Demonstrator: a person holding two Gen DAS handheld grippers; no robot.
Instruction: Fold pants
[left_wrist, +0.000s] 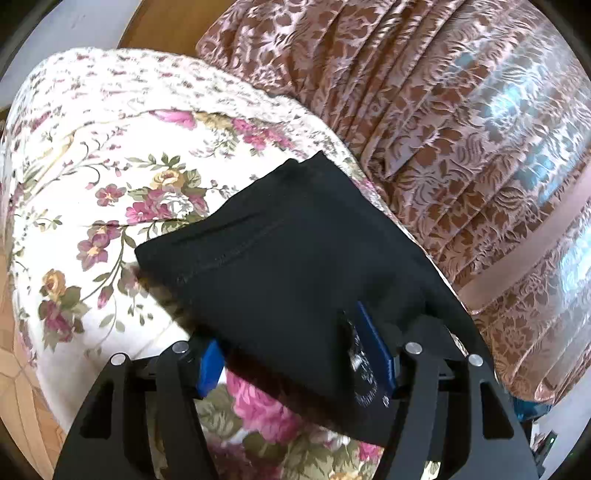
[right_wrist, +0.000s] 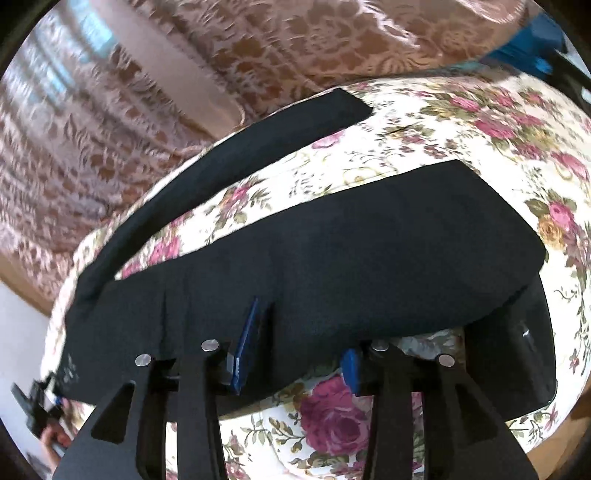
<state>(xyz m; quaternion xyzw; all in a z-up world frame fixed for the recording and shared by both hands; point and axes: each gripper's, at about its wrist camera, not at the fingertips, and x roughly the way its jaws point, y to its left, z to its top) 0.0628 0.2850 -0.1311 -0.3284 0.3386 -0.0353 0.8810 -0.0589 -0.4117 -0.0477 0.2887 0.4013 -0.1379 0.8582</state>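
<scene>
The black pants (left_wrist: 295, 258) lie on a floral cloth-covered table (left_wrist: 92, 166). In the left wrist view the waist end lies over my left gripper (left_wrist: 295, 362); the jaws stand wide apart with the fabric draped between the blue pads (left_wrist: 373, 343). In the right wrist view the pants (right_wrist: 351, 251) spread in a V, one leg running to the upper left edge (right_wrist: 258, 129), the other across the middle. My right gripper (right_wrist: 295, 354) is open, its left blue pad (right_wrist: 247, 339) poking through the fabric edge. The other gripper shows at the far lower left (right_wrist: 33, 406).
A brown floral curtain (left_wrist: 461, 129) hangs behind the table and fills the back of both views (right_wrist: 184, 55). A black glossy object (right_wrist: 517, 350) lies on the table at the right under the pants' edge. Wooden floor (left_wrist: 14, 369) shows at left.
</scene>
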